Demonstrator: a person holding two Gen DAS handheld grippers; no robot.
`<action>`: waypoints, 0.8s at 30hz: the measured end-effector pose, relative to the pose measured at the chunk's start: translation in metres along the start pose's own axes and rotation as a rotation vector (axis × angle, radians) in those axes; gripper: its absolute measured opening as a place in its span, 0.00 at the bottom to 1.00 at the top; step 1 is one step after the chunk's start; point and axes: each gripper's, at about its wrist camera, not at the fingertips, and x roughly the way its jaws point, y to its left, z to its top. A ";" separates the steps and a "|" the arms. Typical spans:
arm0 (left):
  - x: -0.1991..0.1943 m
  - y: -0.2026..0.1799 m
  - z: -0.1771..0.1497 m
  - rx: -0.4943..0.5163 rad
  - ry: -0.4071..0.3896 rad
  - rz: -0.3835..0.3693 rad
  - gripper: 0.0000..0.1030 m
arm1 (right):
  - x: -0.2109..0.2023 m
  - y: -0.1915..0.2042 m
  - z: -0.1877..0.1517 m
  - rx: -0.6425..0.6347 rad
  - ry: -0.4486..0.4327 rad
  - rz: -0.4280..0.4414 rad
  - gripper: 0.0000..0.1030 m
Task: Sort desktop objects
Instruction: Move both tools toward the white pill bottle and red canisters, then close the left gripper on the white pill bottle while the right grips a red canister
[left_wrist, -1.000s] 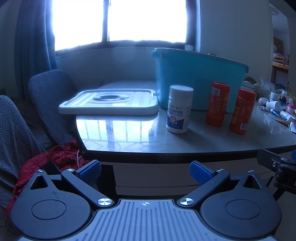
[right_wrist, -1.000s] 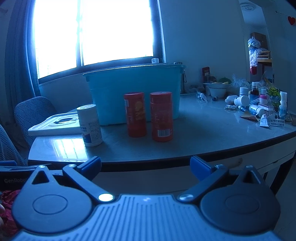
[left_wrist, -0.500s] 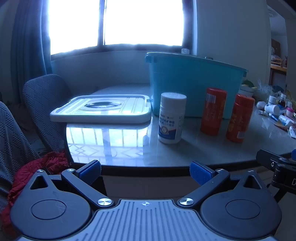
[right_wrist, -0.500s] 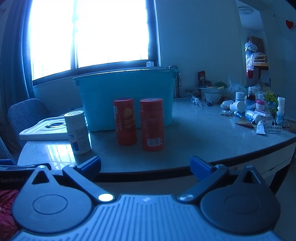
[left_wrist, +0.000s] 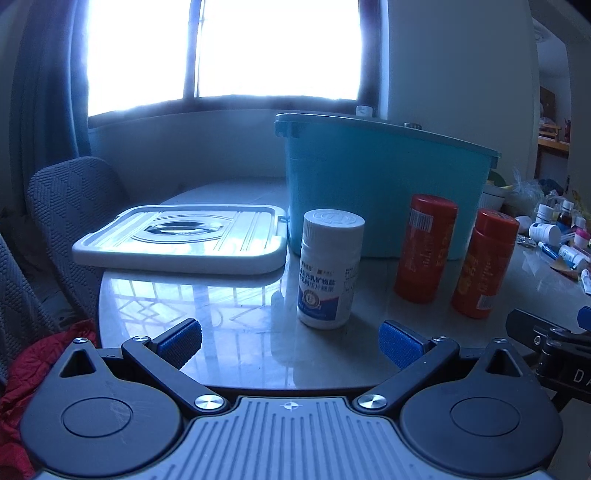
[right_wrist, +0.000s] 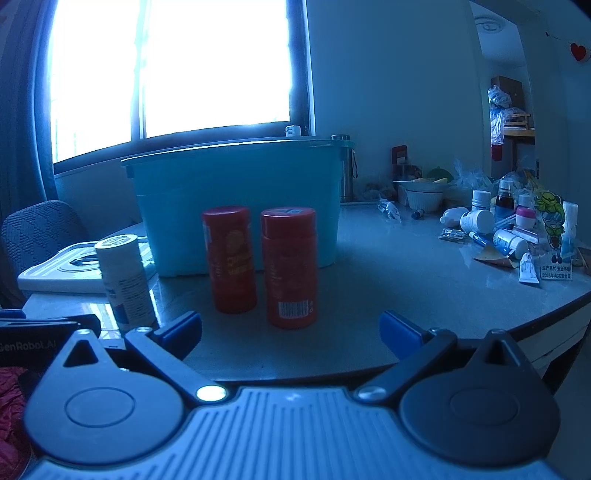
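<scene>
Three bottles stand upright on the pale, glossy stone-look tabletop (left_wrist: 207, 295), each with its long axis vertical and its cap on top: a white plastic pill bottle with a blue-and-white label (left_wrist: 330, 268), and to its right two orange-red cylindrical plastic bottles, one set further back (left_wrist: 424, 248) and one nearer the table edge (left_wrist: 482, 263). All three are apart from one another, in front of a large teal plastic storage bin (left_wrist: 384, 184) whose white ribbed plastic lid (left_wrist: 184, 240) lies flat on the table to the left. The left gripper (left_wrist: 290, 341) hangs just above the near table edge with its blue-padded fingers spread wide and nothing between them, the white bottle slightly right of centre ahead. The right gripper (right_wrist: 290, 330) is likewise spread and empty, facing the nearer orange-red bottle (right_wrist: 289, 266), whose barcode turns toward the camera; the further one (right_wrist: 231, 258) is just to its left and the white bottle (right_wrist: 123, 280) further left. Only the right wrist view shows clearly the loose heap of small bottles, tubes and packets (right_wrist: 509, 229) on the far right of the table and a white bowl (right_wrist: 424, 194) behind it. Only the left wrist view shows the whole lid, a grey fabric chair (left_wrist: 74, 214) and crumpled red cloth (left_wrist: 22, 369) below the table.
</scene>
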 end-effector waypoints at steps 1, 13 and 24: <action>0.003 -0.001 0.001 -0.001 -0.001 0.000 1.00 | 0.003 -0.001 0.000 -0.001 0.002 0.000 1.00; 0.046 -0.009 0.021 0.012 -0.011 -0.026 0.99 | 0.049 -0.003 0.015 -0.019 0.001 -0.006 1.00; 0.081 -0.015 0.034 0.023 0.010 -0.095 0.47 | 0.103 0.004 0.030 -0.089 0.055 0.033 0.47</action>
